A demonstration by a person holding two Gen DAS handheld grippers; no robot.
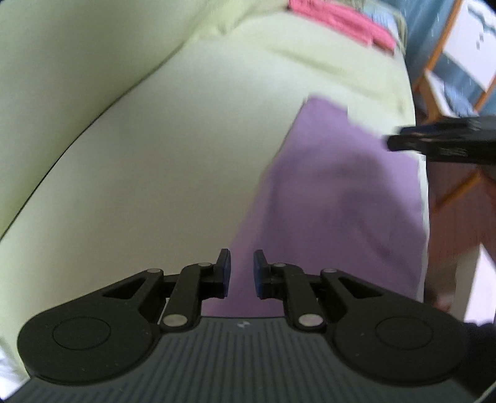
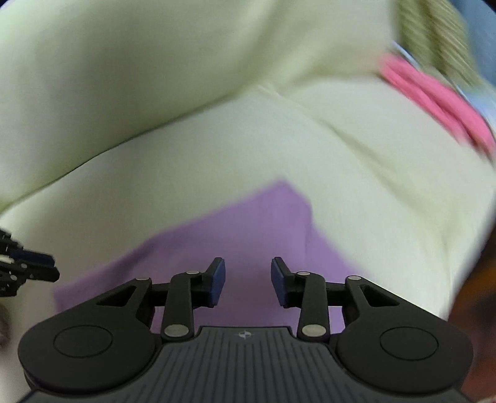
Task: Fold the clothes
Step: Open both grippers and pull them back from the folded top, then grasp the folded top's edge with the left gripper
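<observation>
Right wrist view: the right tool (image 2: pixel 247 280) stands part open, gripping nothing, over the purple garment (image 2: pixel 248 226) lying flat on the pale sofa seat (image 2: pixel 372 186). Its long axis runs away from the narrowly gapped, empty left tool (image 1: pixel 241 272).

A pale yellow-green sofa (image 1: pixel 173 173) carries the clothes: a folded purple garment (image 1: pixel 338 198) lies flat on its seat cushion near the front edge, and a pink garment (image 1: pixel 338 21) lies well apart, farther along the seat, beside something striped.
</observation>
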